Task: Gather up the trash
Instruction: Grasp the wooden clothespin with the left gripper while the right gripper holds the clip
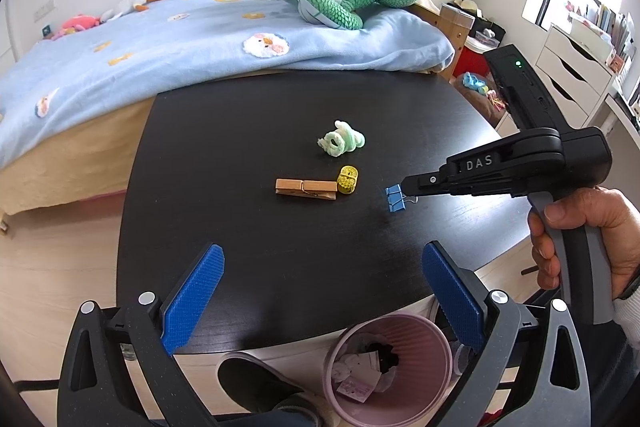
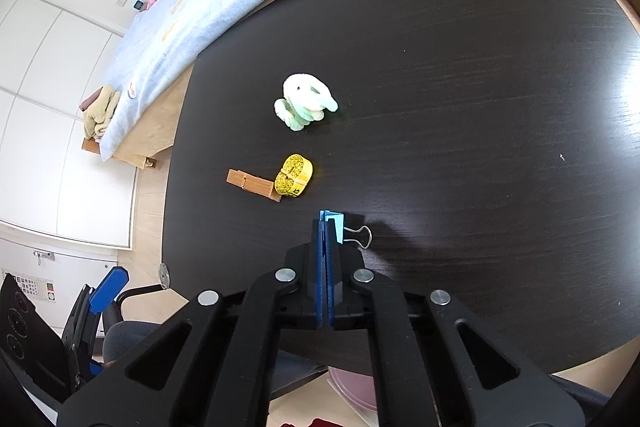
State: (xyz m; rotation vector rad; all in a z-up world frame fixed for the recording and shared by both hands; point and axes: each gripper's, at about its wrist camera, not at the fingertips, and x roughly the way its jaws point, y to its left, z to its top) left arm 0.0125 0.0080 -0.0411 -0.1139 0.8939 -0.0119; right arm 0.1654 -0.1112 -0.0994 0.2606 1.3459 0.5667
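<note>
Dark tabletop (image 1: 240, 131) beside a bed; right tool (image 2: 325, 227) clamped on the blue binder clip (image 1: 395, 198) near its right edge.
Left tool (image 1: 320, 307) stands apart, empty; the thin-edge grip could let the clip slip before reaching the pink bin (image 1: 436, 343) below.

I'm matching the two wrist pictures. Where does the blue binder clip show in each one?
Left wrist view: the blue binder clip is right of centre, pinched at the tip of the right gripper.
Right wrist view: it is just below centre, at the closed fingertips.
Shared landmark: the yellow tape roll beside the wooden clothespin.
</note>
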